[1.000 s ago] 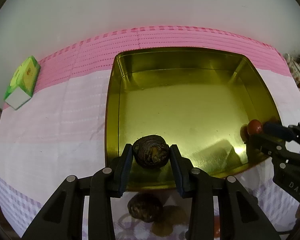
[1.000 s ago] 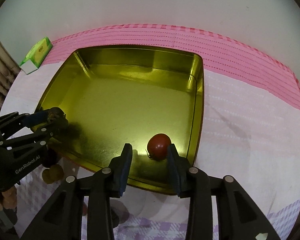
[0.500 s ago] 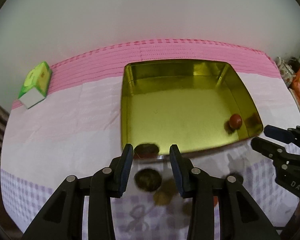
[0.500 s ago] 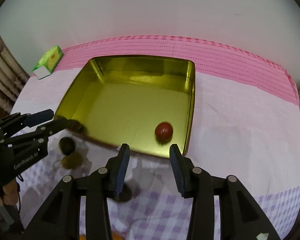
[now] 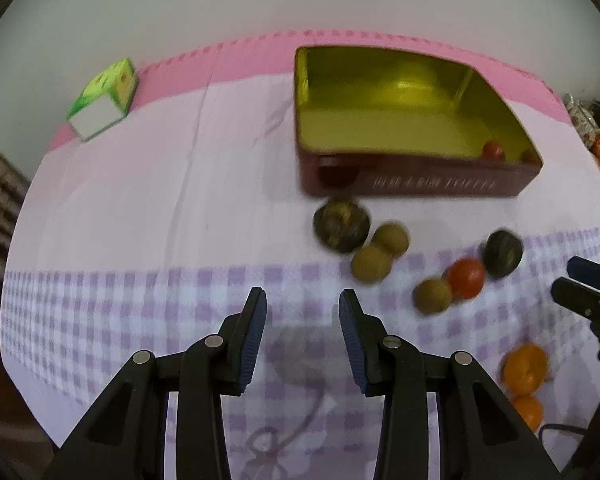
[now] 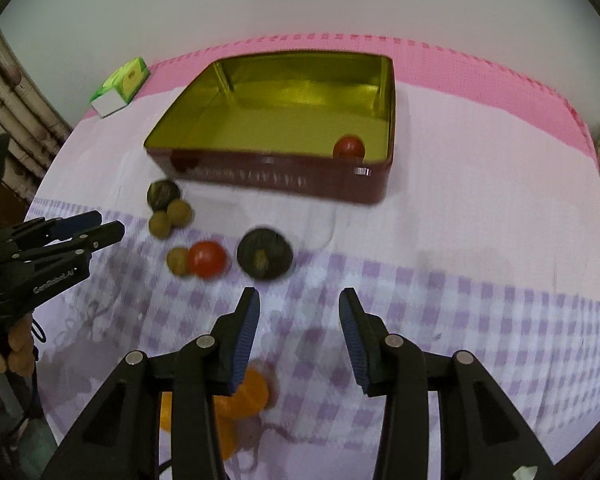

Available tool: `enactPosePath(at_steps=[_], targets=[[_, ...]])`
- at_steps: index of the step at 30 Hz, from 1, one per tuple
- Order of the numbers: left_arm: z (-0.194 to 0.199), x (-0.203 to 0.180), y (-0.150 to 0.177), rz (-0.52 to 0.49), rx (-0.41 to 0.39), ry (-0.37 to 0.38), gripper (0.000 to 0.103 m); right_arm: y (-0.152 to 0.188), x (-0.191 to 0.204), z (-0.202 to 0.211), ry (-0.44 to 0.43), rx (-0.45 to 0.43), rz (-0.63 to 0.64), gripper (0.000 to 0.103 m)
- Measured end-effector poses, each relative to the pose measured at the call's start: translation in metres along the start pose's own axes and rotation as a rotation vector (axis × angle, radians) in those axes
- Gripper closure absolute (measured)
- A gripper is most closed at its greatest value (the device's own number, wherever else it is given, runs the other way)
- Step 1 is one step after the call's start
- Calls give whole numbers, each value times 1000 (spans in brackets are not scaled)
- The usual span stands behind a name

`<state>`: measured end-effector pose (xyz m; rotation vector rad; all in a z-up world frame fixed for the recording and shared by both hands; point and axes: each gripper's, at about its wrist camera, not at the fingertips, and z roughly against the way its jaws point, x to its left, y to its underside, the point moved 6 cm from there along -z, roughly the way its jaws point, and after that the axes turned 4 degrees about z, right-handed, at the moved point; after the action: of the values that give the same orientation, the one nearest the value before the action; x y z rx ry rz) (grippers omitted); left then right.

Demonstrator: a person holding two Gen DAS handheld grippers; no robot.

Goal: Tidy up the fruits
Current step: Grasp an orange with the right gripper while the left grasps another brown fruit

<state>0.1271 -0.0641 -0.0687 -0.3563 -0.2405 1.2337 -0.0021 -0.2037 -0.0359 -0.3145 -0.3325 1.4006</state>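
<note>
Blurring softened the left wrist view; tin front wall hid part of its floor, red tomato inside; left gripper fingers spread, empty | right wrist view: oranges half-hidden behind right gripper, fingers apart, empty; dark fruit on desk.

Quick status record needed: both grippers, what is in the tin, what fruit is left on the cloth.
left gripper: open, holding nothing, above the checked cloth
right gripper: open, holding nothing
tin: gold inside, red outside; one red tomato visible in its near right corner
dark fruits on cloth: two
small brown fruits on cloth: three
red tomato on cloth: touching a brown fruit
orange fruits: two, nearest the grippers
green box: far left, apart from the tin
</note>
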Motion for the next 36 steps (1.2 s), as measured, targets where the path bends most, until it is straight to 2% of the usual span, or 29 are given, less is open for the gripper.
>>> enactPosePath(at_steps=[7, 10, 17, 21, 24, 30, 36], targets=[[-10, 6, 33, 20, 54, -1, 64, 29, 11, 3, -24, 45, 6, 64], [-8, 4, 40, 20, 52, 8, 64, 38, 17, 4, -36, 66, 19, 64], [0, 0, 43, 10, 40, 14, 64, 47, 38, 3, -78, 103, 59, 62], [1, 2, 42, 13, 48, 11, 64, 49, 47, -5, -71, 132, 96, 59], [-1, 0, 42, 14, 50, 12, 64, 47, 46, -9, -44, 141, 105, 58], [0, 0, 44, 15, 60, 15, 64, 49, 41, -22, -73, 181, 70, 60], [-2, 1, 45, 12, 66, 13, 64, 52, 44, -22, -65, 179, 82, 62]])
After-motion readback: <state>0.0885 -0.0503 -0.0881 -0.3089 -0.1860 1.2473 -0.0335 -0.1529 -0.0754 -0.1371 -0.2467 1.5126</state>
